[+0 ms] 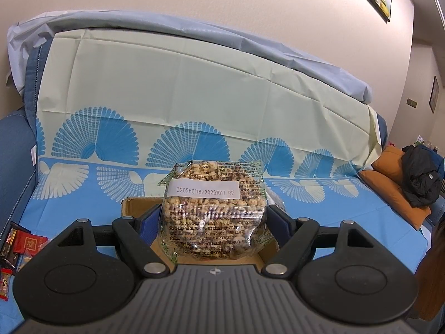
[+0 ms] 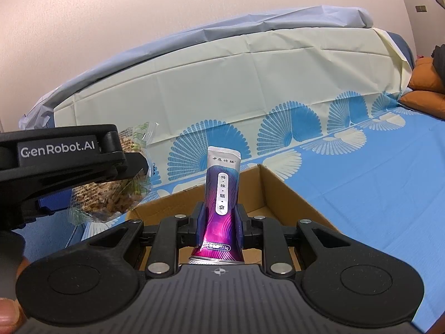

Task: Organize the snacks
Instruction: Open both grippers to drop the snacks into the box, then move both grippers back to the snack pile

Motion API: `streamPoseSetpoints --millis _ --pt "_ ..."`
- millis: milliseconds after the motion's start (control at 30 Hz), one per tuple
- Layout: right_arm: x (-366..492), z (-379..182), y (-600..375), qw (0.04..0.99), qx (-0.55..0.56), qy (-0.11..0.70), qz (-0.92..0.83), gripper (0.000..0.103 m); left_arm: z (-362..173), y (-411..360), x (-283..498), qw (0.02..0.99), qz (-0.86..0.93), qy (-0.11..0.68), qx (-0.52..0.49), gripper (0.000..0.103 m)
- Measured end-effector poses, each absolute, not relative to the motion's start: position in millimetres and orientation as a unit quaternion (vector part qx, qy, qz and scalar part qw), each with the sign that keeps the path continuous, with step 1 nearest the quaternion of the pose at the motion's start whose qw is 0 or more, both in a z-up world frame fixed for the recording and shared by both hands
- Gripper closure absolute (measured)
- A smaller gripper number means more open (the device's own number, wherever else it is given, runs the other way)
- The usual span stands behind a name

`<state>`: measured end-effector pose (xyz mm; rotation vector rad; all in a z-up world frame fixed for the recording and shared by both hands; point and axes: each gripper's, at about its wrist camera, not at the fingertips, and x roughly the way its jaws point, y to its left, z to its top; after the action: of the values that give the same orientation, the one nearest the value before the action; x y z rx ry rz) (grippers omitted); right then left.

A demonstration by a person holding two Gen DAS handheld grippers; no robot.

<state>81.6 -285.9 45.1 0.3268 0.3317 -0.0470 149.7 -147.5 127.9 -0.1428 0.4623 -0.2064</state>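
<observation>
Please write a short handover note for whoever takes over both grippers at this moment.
Left gripper: shut on the clear bag of puffed snacks, held above the cardboard box.
Right gripper: shut on the purple sachet, upright, over the same box.
Box: open, on the blue patterned cloth; the part of its floor that shows is bare.
Done: both items are picked up and brought over the box.
Left: neither is in the box yet. More small wrapped snacks lie on the cloth at the left edge of the left wrist view, probably next to sort.
</observation>
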Motion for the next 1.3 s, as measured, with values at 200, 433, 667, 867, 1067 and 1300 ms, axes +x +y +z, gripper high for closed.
streamPoseSetpoints --millis 200,433,667,867,1067,1300 --pt "82.3 45.7 -285.6 0.973 0.161 0.165 -0.023 0.080 128.0 -147.7 149.6 0.966 -0.102 0.228 -0.071 0.020" --pt "84.3 45.0 -284.7 0.972 0.159 0.170 -0.018 0.076 130.6 -150.7 149.7 0.963 -0.114 0.231 -0.073 0.019" --pt "90.6 40.5 -282.9 0.970 0.149 0.193 -0.011 0.060 138.9 -145.9 137.6 0.968 -0.107 0.216 -0.072 0.015" --pt "83.8 36.2 -272.8 0.974 0.118 0.192 -0.010 0.060 140.4 -121.0 103.2 0.977 -0.105 0.175 -0.064 0.023" --pt "69.7 32.5 -259.8 0.979 0.086 0.184 0.003 0.060 124.5 -68.7 69.4 0.971 -0.101 0.195 -0.093 0.046" --pt "58.6 37.4 -239.1 0.982 0.071 0.174 0.024 0.060 106.5 -9.1 35.6 0.966 -0.072 0.214 -0.124 0.062"
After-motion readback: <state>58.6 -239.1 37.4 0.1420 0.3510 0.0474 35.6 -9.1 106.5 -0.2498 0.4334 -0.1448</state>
